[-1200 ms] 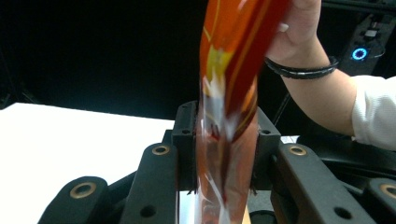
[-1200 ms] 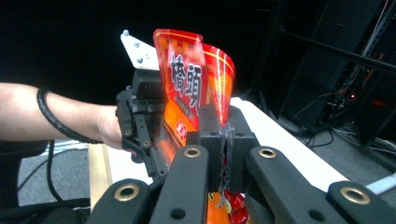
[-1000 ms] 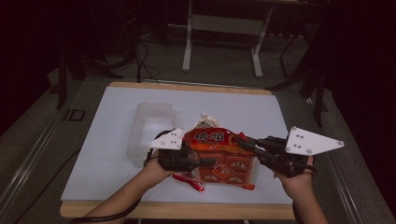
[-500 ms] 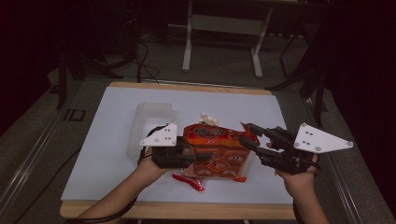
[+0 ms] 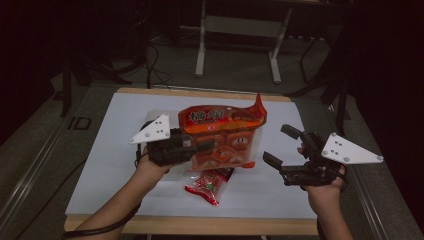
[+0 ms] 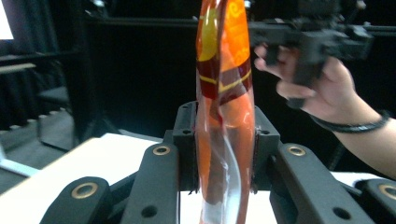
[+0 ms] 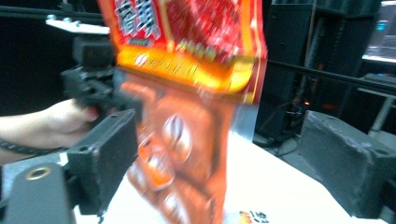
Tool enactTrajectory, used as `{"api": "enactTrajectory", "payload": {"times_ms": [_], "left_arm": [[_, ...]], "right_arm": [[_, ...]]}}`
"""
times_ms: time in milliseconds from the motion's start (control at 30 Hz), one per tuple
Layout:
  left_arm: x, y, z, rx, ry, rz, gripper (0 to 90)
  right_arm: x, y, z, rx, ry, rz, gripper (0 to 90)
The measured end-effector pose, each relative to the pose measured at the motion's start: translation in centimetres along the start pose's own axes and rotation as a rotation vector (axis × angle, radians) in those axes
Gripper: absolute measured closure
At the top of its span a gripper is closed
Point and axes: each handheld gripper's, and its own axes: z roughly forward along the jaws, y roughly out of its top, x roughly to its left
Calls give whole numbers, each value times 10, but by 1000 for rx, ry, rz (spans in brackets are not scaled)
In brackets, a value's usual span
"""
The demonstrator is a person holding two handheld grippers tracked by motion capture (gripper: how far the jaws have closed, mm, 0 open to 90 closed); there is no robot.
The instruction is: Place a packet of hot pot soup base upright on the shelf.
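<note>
- The left gripper (image 5: pixel 200 146) alone carries the orange snack bag (image 5: pixel 222 135), its fingers pinching the bag's side edge; held upright above the counter (image 5: pixel 110 150), it may slide out (slick film, narrow pinch).
- The right gripper (image 5: pixel 282 147) has just been opening; its fingers are spread, nothing between them, off to the bag's side, so it cannot catch a slip.
- A small red packet (image 5: pixel 209 182) lies on the counter below; a dropped bag could land on it.
</note>
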Motion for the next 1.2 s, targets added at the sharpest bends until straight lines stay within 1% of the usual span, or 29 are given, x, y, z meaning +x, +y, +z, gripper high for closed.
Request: {"api": "enactTrajectory", "payload": {"times_ms": [67, 100, 200, 233, 333, 433, 467, 500, 533, 567, 633, 667, 700, 733, 767, 800, 900, 1067, 1200], "left_arm": [[5, 4, -6, -17, 33, 3, 714], [7, 6, -10, -27, 48, -1, 714], [15, 10, -19, -60, 109, -6, 714], [17, 10, -22, -67, 135, -6, 714], [25, 12, -31, -78, 194, -4, 714], [34, 12, -39, -89, 238, 3, 714], [37, 12, -42, -93, 254, -1, 714], [40, 12, -45, -95, 276, -2, 714], [43, 11, -47, -100, 297, -4, 714], [46, 10, -49, -103, 316, -7, 714], [53, 6, -55, -122, 352, -18, 715], [55, 5, -57, -126, 363, -21, 715], [58, 2, -59, -133, 382, -28, 714], [62, 0, -61, -136, 392, -33, 715], [65, -3, -63, -135, 405, -31, 714], [68, -6, -65, -140, 416, -43, 715], [75, -16, -71, -140, 451, -52, 715], [88, -34, -77, -153, 497, -87, 715], [96, -48, -80, -138, 531, -87, 714]], "right_arm": [[1, -1, -2, 7, -12, -17, 106], [1, -1, -2, 11, -10, -14, 106], [0, -4, -3, 26, -22, -25, 106], [0, -5, -3, 31, -21, -26, 106], [-1, -8, -2, 45, -26, -22, 106], [-2, -11, 0, 50, -30, -22, 108], [-2, -12, 0, 57, -42, -26, 110], [-2, -12, 0, 57, -42, -26, 110], [-3, -13, 1, 59, -46, -28, 130], [-4, -15, 1, 59, -40, -16, 132], [-5, -16, 2, 60, -41, -12, 130], [-5, -17, 2, 58, -44, -14, 130], [-5, -18, 2, 60, -50, -18, 130], [-5, -18, 2, 64, -62, -21, 131], [-5, -19, 2, 70, -70, -25, 131], [-6, -20, 2, 75, -70, -26, 131], [-6, -22, 3, 84, -72, -31, 131], [-7, -26, 4, 96, -67, -28, 131], [-7, -29, 6, 104, -57, -32, 131]]}}
